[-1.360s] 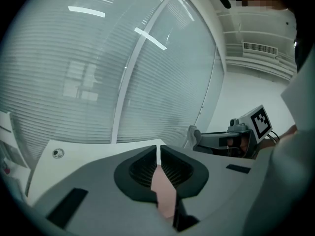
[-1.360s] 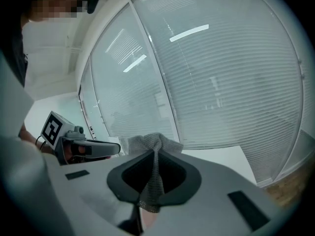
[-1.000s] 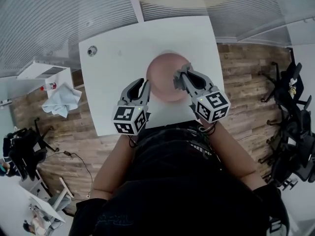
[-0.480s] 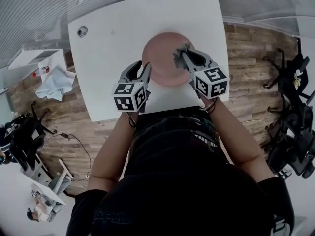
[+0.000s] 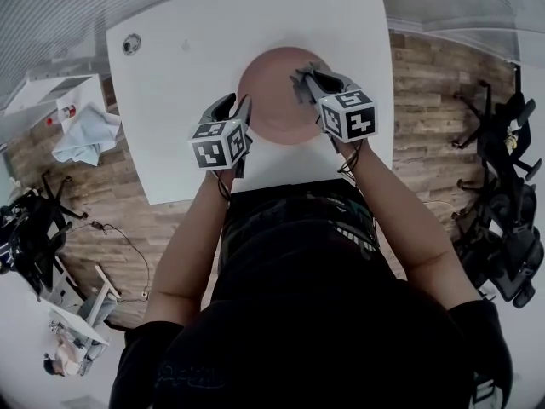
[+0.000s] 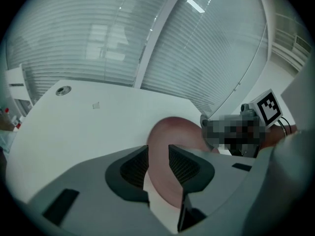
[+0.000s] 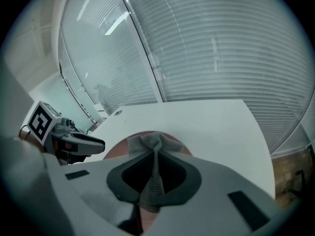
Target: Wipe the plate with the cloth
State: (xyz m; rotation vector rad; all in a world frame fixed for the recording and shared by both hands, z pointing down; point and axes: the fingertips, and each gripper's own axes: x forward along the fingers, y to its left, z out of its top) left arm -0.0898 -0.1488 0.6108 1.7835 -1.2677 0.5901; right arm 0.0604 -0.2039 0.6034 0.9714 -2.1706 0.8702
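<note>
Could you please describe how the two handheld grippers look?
Both the left gripper and right gripper are grey, with two tapered jaws lined by dark ribbed pads, and each bears a white cube of black square markers. The person wears a dark top.

White table point(image 5: 183, 79) on wood floor point(image 5: 426, 79), blinds point(image 6: 74, 43) behind, black chairs point(image 5: 504, 228) beside.

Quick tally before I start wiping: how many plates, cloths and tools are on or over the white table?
Plates: 1 (pink plate, lying on the table)
Cloths: 1 (grey cloth, clamped in the right tool)
Tools: 2 (the left tool is open, its jaws have just been opening, with the plate rim between them)
Total: 4
</note>
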